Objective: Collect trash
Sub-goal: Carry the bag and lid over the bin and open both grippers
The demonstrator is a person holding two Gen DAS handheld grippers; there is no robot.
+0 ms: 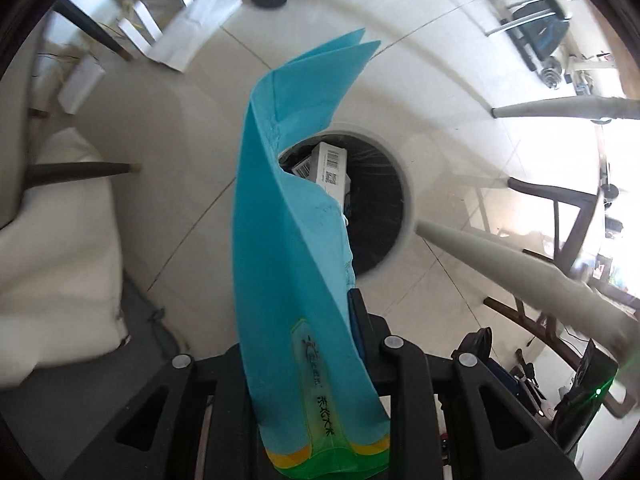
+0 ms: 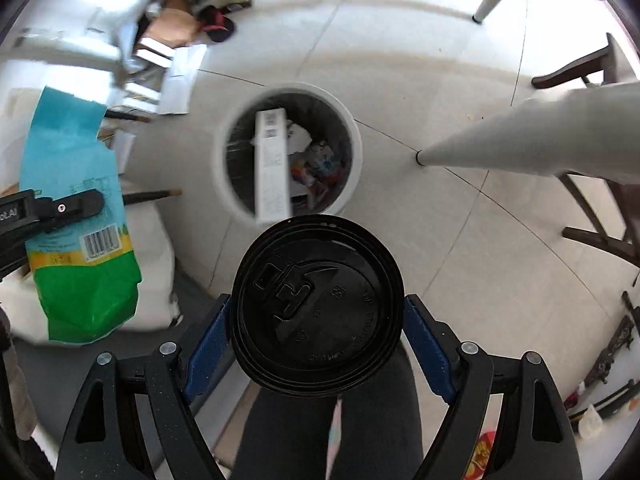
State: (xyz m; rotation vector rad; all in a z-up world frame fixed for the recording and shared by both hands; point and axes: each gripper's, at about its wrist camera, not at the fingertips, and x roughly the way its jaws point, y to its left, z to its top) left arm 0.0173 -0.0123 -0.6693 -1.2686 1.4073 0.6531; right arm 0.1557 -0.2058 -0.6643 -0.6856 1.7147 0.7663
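Both tools point steeply down at the pale tiled floor (image 2: 460, 240), each held above a round white waste bin with a black liner (image 2: 288, 152) that stands on the tiles beside a grey tapered table leg (image 2: 520, 140).

The left tool (image 1: 320, 320) is pressed together on a flat, creased turquoise plastic pouch with a green and yellow bottom band (image 1: 288, 240). In the left wrist view the pouch rises from between the jaws and stretches forward, its folded far end reaching past the bin (image 1: 384, 200), so that it covers the left part of the bin's opening. The blue pad of one finger (image 1: 356, 320) lies flat against the pouch's right side. In the right wrist view the same tool (image 2: 60, 210) comes in from the left edge, its black finger clamped across the middle of the pouch (image 2: 76, 208), just above a barcode; the pouch hangs to the left of the bin, over a white cushion (image 2: 160, 248).

The right tool (image 2: 316, 316) pinches a round cup topped by a black plastic sip lid (image 2: 316, 308), its blue-padded fingers (image 2: 208, 344) pressing on either side. The lid faces the camera, just nearer than the bin's rim, and hides the cup's body.

Inside the bin lie a long white cardboard box with barcodes (image 2: 272, 164) leaning on the rim, and crumpled coloured wrappers (image 2: 320, 164).
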